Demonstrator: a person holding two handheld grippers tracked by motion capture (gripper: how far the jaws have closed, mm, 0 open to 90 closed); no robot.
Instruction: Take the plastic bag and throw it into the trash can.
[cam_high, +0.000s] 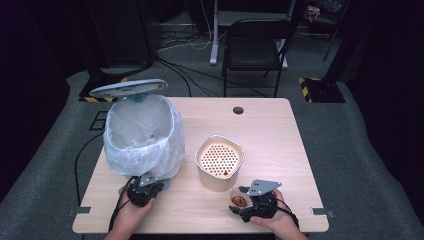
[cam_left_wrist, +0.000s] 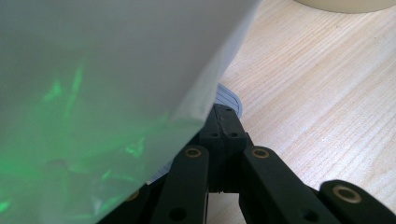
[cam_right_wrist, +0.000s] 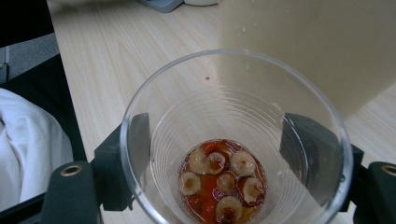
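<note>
High view: a light wooden table (cam_high: 280, 130) seen from above, with the person's two hands entering from the bottom edge. The right gripper (cam_high: 246, 202) sits near the front right of the table and grips a clear plastic cup (cam_high: 238, 199), which stands just in front of a cream container (cam_high: 219, 161) whose top carries a perforated strainer insert (cam_high: 219, 157); whether cup and container touch cannot be told here. Right gripper view: the cup (cam_right_wrist: 233, 140) lies between the two black jaws, one pad against each side of its wall, the cup upright with its mouth toward the camera. At its bottom rests a small amount of reddish liquid with round pale slices (cam_right_wrist: 223, 182) (what the slices are cannot be told). The cream container's wall (cam_right_wrist: 308, 51) rises directly behind the cup. The left gripper (cam_high: 146, 190) is at the front left of the table, against the foot of a bin lined with a translucent white bag (cam_high: 142, 135), whose grey lid (cam_high: 129, 88) stands raised behind it. Left gripper view: the jaws are drawn fully together, tips meeting beside the bag's fold (cam_left_wrist: 116, 70) and at the edge of the bin's grey base (cam_left_wrist: 229, 99); nothing can be made out between them.
</note>
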